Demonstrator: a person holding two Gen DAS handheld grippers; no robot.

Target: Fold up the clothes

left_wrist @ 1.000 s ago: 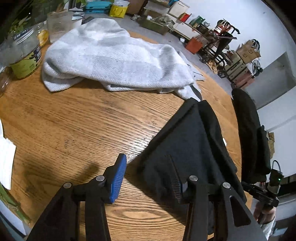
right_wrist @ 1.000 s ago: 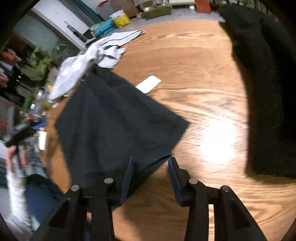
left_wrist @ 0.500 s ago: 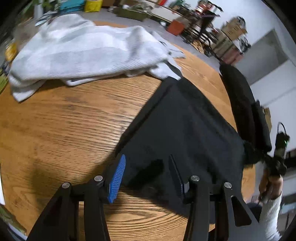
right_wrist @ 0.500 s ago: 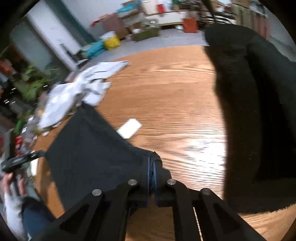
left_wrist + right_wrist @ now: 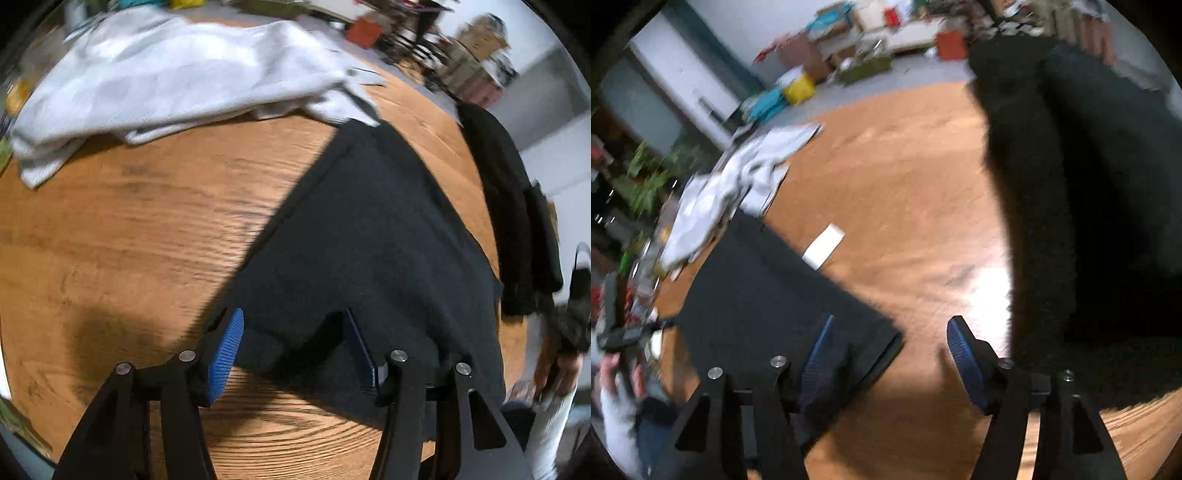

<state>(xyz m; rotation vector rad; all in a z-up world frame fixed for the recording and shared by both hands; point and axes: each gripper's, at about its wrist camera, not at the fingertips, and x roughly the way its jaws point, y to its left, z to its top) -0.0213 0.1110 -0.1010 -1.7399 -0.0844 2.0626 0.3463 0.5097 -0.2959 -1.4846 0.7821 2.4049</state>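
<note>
A black garment (image 5: 369,236) lies flat on the round wooden table (image 5: 140,236); it also shows in the right wrist view (image 5: 768,295). My left gripper (image 5: 295,350) is open, its jaws straddling the garment's near corner just above the cloth. My right gripper (image 5: 890,354) is open and empty, its left finger (image 5: 816,354) over the garment's other near corner, its right finger (image 5: 964,358) over bare wood. The frames are motion-blurred.
A grey-white garment (image 5: 177,74) is heaped at the table's far side, also in the right wrist view (image 5: 731,195). A thick black folded pile (image 5: 1071,184) lies on the right. A white card (image 5: 823,245) lies on the wood. The floor beyond is cluttered.
My right gripper, shut on the garment's corner half a second ago, has opened and let the cloth go. My left gripper moved over the garment's near corner and stayed open.
</note>
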